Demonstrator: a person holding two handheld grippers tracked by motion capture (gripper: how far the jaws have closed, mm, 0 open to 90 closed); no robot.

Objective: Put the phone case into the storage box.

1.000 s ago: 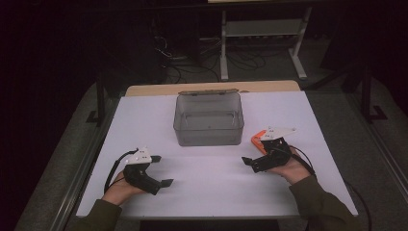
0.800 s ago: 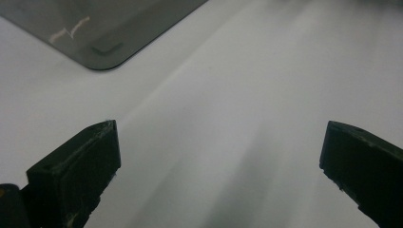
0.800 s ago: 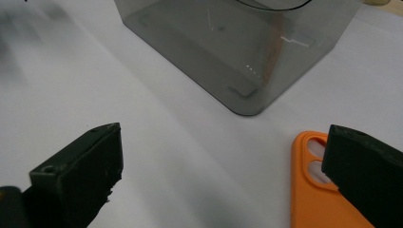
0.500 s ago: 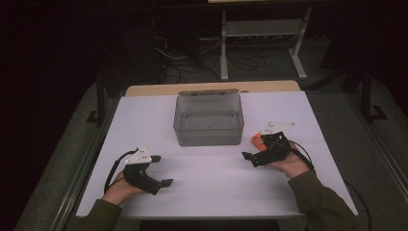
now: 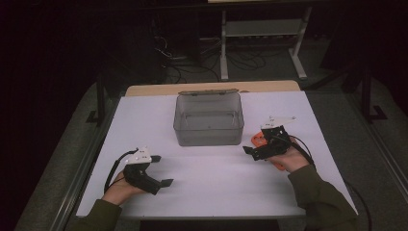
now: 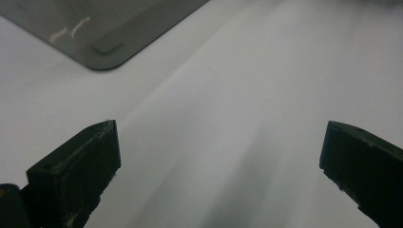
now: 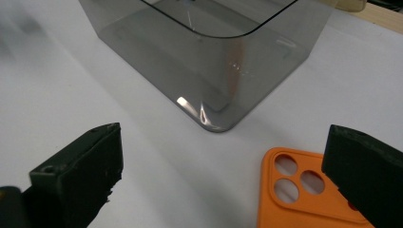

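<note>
A clear grey plastic bin (image 5: 208,120) stands empty at the middle of the white table (image 5: 216,192). An orange phone case (image 5: 256,139) lies flat just right of the bin, camera holes toward it. My right gripper (image 5: 254,144) hovers over the case, open with nothing between its jaws. In the right gripper view the case (image 7: 304,190) lies by the right jaw and the bin's corner (image 7: 209,71) is ahead of my right gripper (image 7: 223,142). My left gripper (image 5: 162,170) rests open near the front left, and from my left gripper (image 6: 221,137) the bin's corner (image 6: 104,28) shows far off.
A strip of bare wood (image 5: 154,90) shows at the table's far edge behind the bin. A metal rack (image 5: 260,33) and cables stand on the dark floor beyond. The person's sleeves (image 5: 317,197) come in from the front edge.
My right gripper has shifted a little over the orange case, its top plate rising slightly. The left gripper has stayed put.
</note>
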